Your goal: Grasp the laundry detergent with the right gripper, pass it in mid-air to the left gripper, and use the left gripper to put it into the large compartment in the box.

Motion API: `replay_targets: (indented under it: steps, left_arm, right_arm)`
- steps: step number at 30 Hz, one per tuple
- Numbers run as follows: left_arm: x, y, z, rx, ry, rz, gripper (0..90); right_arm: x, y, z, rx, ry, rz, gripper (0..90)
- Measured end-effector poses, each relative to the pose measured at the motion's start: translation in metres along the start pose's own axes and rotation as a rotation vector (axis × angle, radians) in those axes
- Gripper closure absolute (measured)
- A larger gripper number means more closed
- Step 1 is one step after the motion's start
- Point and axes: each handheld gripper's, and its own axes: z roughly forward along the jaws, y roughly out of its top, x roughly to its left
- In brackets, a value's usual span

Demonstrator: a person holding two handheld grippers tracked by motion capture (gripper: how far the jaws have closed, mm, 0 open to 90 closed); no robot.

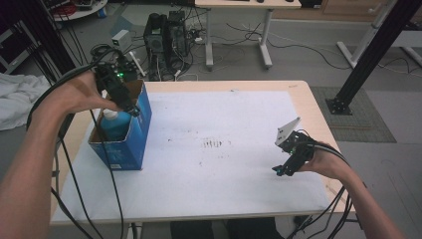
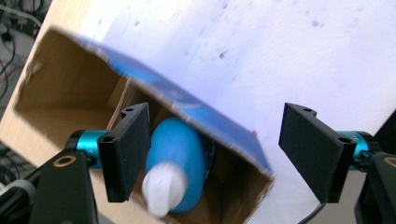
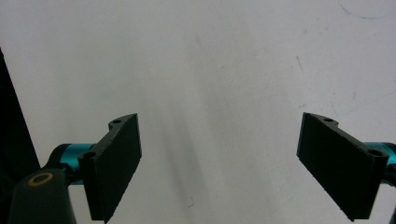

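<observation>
Far left of high view: white cloth (image 1: 17,97) off the table edge. Left gripper (image 1: 133,110) over the open top of a blue box (image 1: 124,149), tilted down toward it. Box upright near the table's (image 1: 303,99) left edge, on white paper (image 1: 224,169). Blue bottle (image 1: 115,125) with white cap inside the box, leaning against the inner wall.

Left gripper view: jaws parted wide, nothing between the pads (image 2: 128,158). Bottle (image 2: 180,154) below and just beside the left pad, cap (image 2: 164,186) nearest the camera, body deeper in the box (image 2: 65,93). Touching or not: cannot tell. Blue box rim crossing between the two jaws. Slight blur on the box edges.

Centre of high view: paper bare apart from small dark marks (image 1: 214,144).

Right: right gripper (image 1: 279,171) low over the paper near the table's right edge, well apart from the box, grey plate on top. Right gripper view: jaws wide, nothing held, pads (image 3: 116,163) over plain white paper (image 3: 215,70) with faint specks.

Behind the table: computer towers (image 1: 166,35) and cables on the floor.
</observation>
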Motion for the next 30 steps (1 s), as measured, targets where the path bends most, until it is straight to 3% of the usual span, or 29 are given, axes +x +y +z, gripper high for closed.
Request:
replay_targets:
  steps: [1, 11, 12, 14, 16, 19, 21, 27, 30]
  left_arm:
    - [-0.004, 0.007, 0.000, -0.001, -0.004, 0.027, 25.3]
    - [-0.027, 0.038, 0.015, 0.008, -0.033, 0.114, 25.3]
    - [-0.033, 0.045, 0.021, -0.003, -0.048, 0.124, 25.3]
    - [-0.036, 0.050, 0.025, 0.007, -0.058, 0.148, 25.3]
    - [-0.042, 0.055, 0.032, 0.001, -0.071, 0.152, 25.3]
    - [-0.050, 0.063, 0.044, 0.025, -0.087, 0.184, 16.7]
    - [-0.053, 0.068, 0.049, 0.049, -0.099, 0.221, 16.7]
    - [-0.065, 0.078, 0.067, 0.056, -0.127, 0.241, 16.7]
    - [-0.078, 0.085, 0.083, 0.087, -0.128, 0.267, 16.7]
  right_arm:
    - [0.001, 0.000, 0.000, 0.005, 0.002, 0.011, 13.0]
    - [0.001, 0.000, 0.000, 0.004, 0.004, 0.003, 13.0]
    - [0.001, 0.000, -0.002, 0.020, 0.002, 0.012, 13.0]
    - [0.001, 0.000, -0.001, 0.003, 0.002, 0.004, 13.0]
    - [-0.001, 0.000, -0.002, 0.003, 0.000, -0.026, 13.0]
    - [0.000, 0.000, -0.002, 0.006, 0.002, -0.026, 13.1]
    - [0.000, -0.001, -0.002, 0.006, 0.004, -0.024, 13.0]
    - [0.000, -0.003, -0.003, 0.008, -0.003, -0.025, 13.0]
    - [0.001, -0.004, -0.005, 0.011, -0.004, -0.022, 13.0]
